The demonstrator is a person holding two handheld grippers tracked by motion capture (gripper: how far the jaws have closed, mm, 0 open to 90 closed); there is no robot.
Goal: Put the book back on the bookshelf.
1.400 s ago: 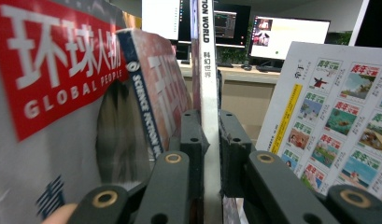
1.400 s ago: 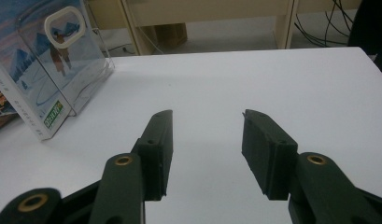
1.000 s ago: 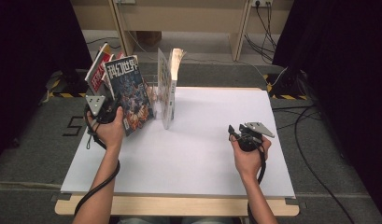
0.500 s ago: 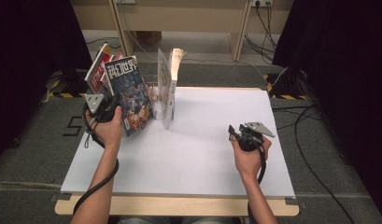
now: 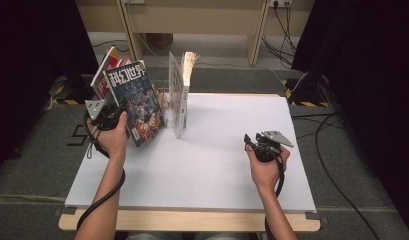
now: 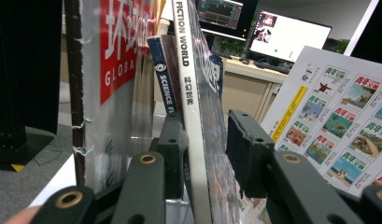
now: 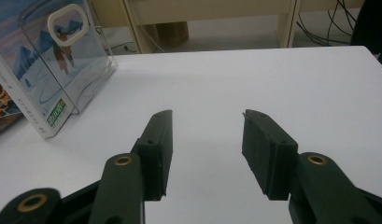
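Observation:
A dark science-fiction magazine (image 5: pixel 134 100) stands tilted at the table's left, leaning on a red-titled magazine (image 5: pixel 104 67) behind it. My left gripper (image 5: pixel 123 111) straddles its white spine (image 6: pixel 191 93). The jaws have just been opening: the left pad (image 6: pixel 172 154) lies by the spine, and the right pad (image 6: pixel 247 149) stands clear of the cover. The left gripper (image 6: pixel 206 128) is open with the magazine between its jaws. My right gripper (image 5: pixel 249 140) rests low over the white table at the right. In its own view the right gripper (image 7: pixel 207 121) is open and empty.
A white book (image 5: pixel 181 95) stands upright in a clear stand (image 7: pixel 93 60) near the table's middle back; its comic-panel cover (image 6: pixel 338 126) faces the left gripper. The white tabletop (image 5: pixel 217 165) stretches between the hands. Cables and desk legs lie beyond the far edge.

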